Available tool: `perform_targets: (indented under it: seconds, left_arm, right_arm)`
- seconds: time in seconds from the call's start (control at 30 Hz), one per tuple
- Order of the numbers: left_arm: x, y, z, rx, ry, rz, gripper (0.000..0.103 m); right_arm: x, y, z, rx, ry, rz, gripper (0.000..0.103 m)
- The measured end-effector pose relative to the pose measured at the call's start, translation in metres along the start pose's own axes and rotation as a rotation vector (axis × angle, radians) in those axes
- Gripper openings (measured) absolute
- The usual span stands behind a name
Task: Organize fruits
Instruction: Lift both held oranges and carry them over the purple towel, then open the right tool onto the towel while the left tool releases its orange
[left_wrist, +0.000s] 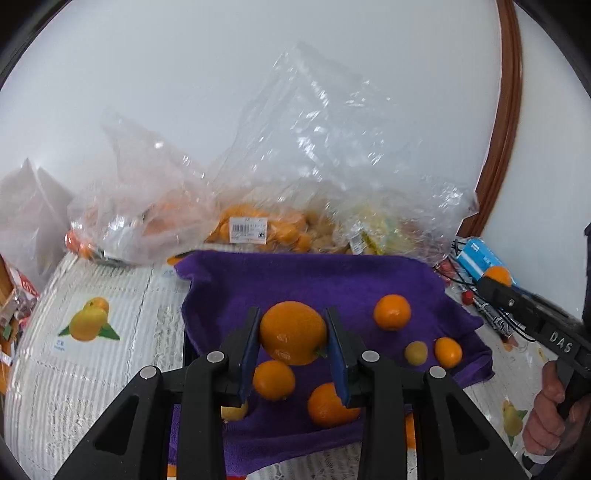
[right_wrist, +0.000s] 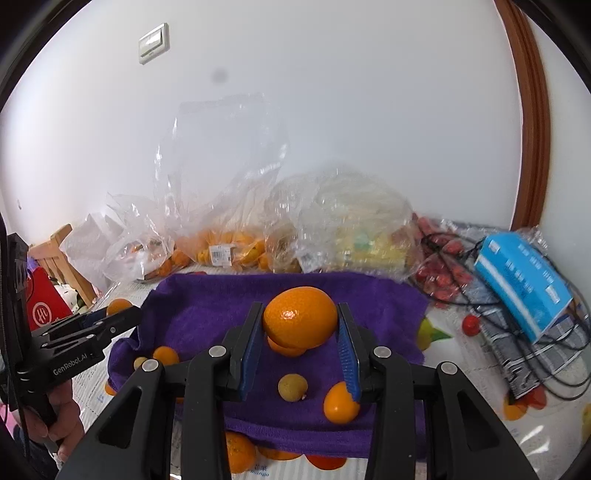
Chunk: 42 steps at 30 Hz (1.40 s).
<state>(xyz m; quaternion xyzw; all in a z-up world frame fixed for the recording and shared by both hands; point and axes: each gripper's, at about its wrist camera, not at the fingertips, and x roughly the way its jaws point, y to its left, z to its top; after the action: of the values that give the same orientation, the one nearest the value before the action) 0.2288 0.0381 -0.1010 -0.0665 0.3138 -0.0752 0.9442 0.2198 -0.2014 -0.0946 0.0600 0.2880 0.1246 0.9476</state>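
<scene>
Left wrist view: my left gripper (left_wrist: 291, 341) has its jaws closed on a large orange (left_wrist: 293, 332), held above the middle of the purple towel (left_wrist: 295, 280). Five small fruits lie loose on the towel, spread toward its near and right edges: four small oranges and one pale round fruit (left_wrist: 416, 353). Clear bags (left_wrist: 258, 206) of fruit sit beyond the towel's far edge. My right gripper (left_wrist: 496, 284) shows at the right, an orange between its tips.

Right wrist view: my right gripper (right_wrist: 300, 332) pinches a second large orange (right_wrist: 300, 317) over the towel's middle. More oranges lie off the towel's near edge.

Judgement: early to midway; most fruit is bagged, and I see no sorted groups yet.

Both held oranges are glossy, smooth and unbruised.
</scene>
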Motion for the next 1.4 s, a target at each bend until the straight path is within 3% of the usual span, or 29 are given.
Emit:
perform_targets:
  seconds: [0.13,0.9,1.4]
  left_arm:
    - [0.008,0.005,-0.008,-0.022,0.027,0.006,0.032]
    - [0.014,0.008,-0.012,-0.034,0.031,0.02,0.032]
    - [0.024,0.006,-0.016,-0.074,0.053,-0.015,0.032]
  right_arm:
    - [0.017,-0.005,-0.015,0.006,0.049,0.012,0.038]
    - [0.022,-0.027,-0.022,0.03,0.047,-0.047,0.038]
    - [0.046,-0.021,-0.037,0.047,0.071,-0.034,0.038]
